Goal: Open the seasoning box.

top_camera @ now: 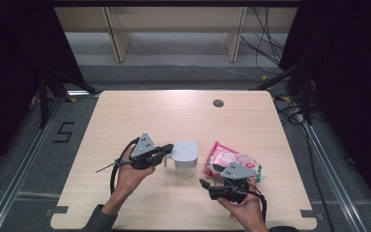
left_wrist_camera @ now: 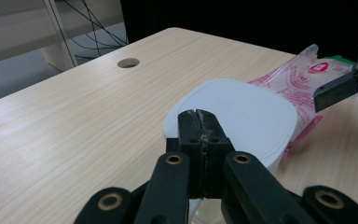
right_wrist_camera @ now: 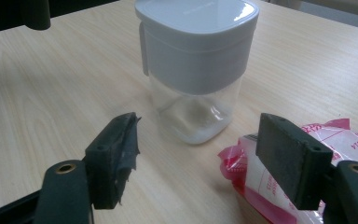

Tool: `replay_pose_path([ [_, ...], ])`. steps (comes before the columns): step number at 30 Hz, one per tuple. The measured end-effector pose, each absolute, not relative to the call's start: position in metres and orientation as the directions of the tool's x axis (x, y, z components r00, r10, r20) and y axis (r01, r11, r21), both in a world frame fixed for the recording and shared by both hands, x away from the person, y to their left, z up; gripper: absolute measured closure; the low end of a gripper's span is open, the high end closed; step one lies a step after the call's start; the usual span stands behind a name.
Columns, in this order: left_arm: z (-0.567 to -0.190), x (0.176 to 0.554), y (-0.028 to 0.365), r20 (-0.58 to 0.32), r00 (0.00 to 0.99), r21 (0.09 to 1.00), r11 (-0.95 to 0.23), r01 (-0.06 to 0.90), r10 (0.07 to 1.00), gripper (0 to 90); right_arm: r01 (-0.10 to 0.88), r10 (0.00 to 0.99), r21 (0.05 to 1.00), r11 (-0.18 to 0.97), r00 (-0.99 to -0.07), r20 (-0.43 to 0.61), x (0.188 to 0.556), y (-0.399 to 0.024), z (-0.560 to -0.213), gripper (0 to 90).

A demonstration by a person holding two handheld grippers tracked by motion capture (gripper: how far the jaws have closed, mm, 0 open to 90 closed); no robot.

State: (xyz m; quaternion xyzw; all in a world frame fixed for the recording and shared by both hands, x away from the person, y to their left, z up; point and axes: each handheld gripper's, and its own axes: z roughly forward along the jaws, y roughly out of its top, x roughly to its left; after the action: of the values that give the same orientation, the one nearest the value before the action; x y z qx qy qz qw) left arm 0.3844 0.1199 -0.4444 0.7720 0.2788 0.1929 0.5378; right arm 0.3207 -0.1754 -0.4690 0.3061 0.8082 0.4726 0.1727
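The left tool (top_camera: 166, 151) is held level over the desk (top_camera: 140, 111), its two black jaws pressed together with nothing between them. In the left gripper view the closed tips (left_wrist_camera: 199, 126) are seen just above the near edge of the white lid (left_wrist_camera: 242, 116) of a clear container (top_camera: 185, 158); whether they touch the lid cannot be told. The container stands upright near the middle of the desk's front half, a little white matter lying at its bottom, as seen in the right gripper view (right_wrist_camera: 193, 70). The right tool (top_camera: 207, 184) is held by the right hand (top_camera: 244, 208) at the front right of the desk, its jaws well apart and empty. Its pads (right_wrist_camera: 116, 156) are pointed toward the container, which stands beyond them and is not touched. A pink and white packet (top_camera: 232, 159) lies flat on the desk just right of the container, partly under the right tool. A round hole (top_camera: 218, 103) is set in the desk's far side.
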Motion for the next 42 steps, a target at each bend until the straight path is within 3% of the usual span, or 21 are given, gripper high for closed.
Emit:
replay_pose_path([
  [7, -0.445, 0.385, 0.122, -0.030, 0.764, 0.938, -0.246, 0.244, 0.645, 89.2, 0.326, 0.665, 0.869, 0.373, -0.747, -0.006, 0.321, -0.175, -0.469, 36.9],
  [10, -0.445, 0.385, 0.122, -0.025, 0.766, 0.938, -0.249, 0.239, 0.642, 89.2, 0.351, 0.666, 0.864, 0.361, -0.746, 0.025, 0.320, -0.174, -0.469, 42.8],
  [20, -0.446, 0.383, 0.123, -0.010, 0.760, 0.941, -0.250, 0.226, 0.650, 89.2, 0.266, 0.650, 0.876, 0.401, -0.757, -0.068, 0.327, -0.166, -0.464, 62.2],
  [27, -0.447, 0.383, 0.123, -0.013, 0.760, 0.942, -0.248, 0.228, 0.650, 89.2, 0.268, 0.673, 0.891, 0.367, -0.737, -0.056, 0.334, -0.166, -0.460, 77.8],
  [35, -0.447, 0.383, 0.124, -0.012, 0.753, 0.942, -0.246, 0.230, 0.658, 89.3, 0.292, 0.686, 0.891, 0.349, -0.727, -0.030, 0.340, -0.160, -0.456, 84.4],
  [37, -0.448, 0.383, 0.124, -0.007, 0.753, 0.941, -0.249, 0.227, 0.658, 89.3, 0.248, 0.674, 0.897, 0.367, -0.735, -0.073, 0.345, -0.161, -0.454, 86.4],
  [42, -0.448, 0.383, 0.124, 0.003, 0.752, 0.942, -0.254, 0.218, 0.659, 89.3, 0.256, 0.675, 0.897, 0.361, -0.735, -0.062, 0.348, -0.159, -0.452, 89.9],
])
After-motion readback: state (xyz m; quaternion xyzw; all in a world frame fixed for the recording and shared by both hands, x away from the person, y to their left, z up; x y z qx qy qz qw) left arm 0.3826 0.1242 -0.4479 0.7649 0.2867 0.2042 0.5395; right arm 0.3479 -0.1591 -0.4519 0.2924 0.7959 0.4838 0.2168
